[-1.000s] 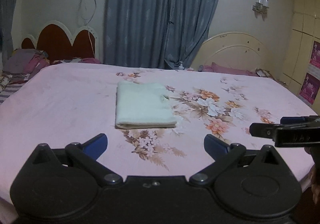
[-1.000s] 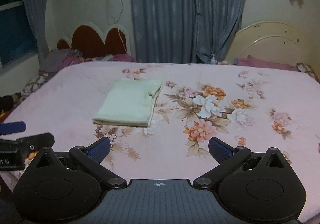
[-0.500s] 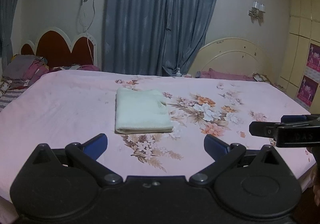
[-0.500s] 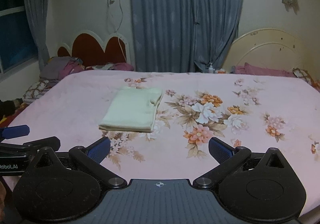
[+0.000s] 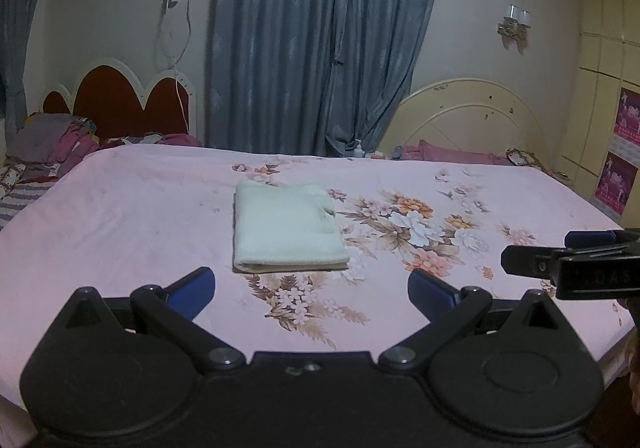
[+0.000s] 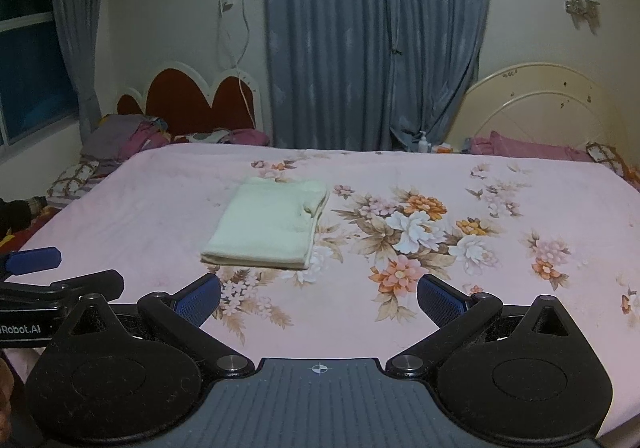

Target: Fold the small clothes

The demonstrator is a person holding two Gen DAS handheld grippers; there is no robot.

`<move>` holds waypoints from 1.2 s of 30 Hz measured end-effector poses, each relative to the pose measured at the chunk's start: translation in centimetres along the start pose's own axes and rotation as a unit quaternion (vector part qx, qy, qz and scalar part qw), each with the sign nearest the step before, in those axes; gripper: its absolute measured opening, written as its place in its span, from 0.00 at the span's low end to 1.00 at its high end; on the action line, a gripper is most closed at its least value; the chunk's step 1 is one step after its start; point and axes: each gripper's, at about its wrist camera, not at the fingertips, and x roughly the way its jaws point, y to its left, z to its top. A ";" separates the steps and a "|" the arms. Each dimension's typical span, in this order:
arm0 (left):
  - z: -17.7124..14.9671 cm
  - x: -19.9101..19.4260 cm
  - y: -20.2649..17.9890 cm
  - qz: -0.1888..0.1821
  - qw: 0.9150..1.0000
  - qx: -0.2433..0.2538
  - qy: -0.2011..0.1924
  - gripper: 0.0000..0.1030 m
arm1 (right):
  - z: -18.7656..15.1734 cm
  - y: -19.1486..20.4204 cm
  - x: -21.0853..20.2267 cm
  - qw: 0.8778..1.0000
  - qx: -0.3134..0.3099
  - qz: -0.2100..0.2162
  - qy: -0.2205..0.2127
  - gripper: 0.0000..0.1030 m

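A small pale cream garment (image 5: 286,230) lies folded into a neat rectangle on the pink floral bed sheet (image 5: 120,224); it also shows in the right wrist view (image 6: 268,228). My left gripper (image 5: 311,290) is open and empty, held back from the garment near the bed's front edge. My right gripper (image 6: 319,298) is open and empty, also short of the garment. Each gripper shows at the side of the other's view: the right one (image 5: 568,268) and the left one (image 6: 48,276).
A pile of clothes (image 6: 128,136) lies at the far left by the red headboard (image 6: 192,104). Grey curtains (image 6: 372,40) hang behind the bed. A cream headboard (image 6: 540,108) and pink pillows (image 6: 524,148) stand at the far right. A bottle (image 6: 423,142) sits behind the bed.
Both grippers have drawn back and tilted up, so the bed and folded garment sit lower and farther in view. Both stay open and empty.
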 end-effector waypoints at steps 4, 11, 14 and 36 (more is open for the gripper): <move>0.0 -0.1 0.0 -0.001 1.000 0.002 -0.001 0.99 | 0.0 -0.1 0.1 1.000 0.001 -0.001 0.001 1.00; 0.2 0.0 0.0 0.000 1.000 0.003 0.000 0.99 | 0.0 -0.1 0.1 1.000 0.000 -0.001 -0.001 1.00; 0.2 0.0 0.1 0.000 1.000 0.004 -0.001 0.99 | 0.1 -0.2 0.1 1.000 -0.001 0.001 -0.002 1.00; 0.3 0.2 0.0 0.000 1.000 0.006 -0.001 0.99 | -0.1 -0.5 0.0 1.000 -0.001 -0.002 0.000 1.00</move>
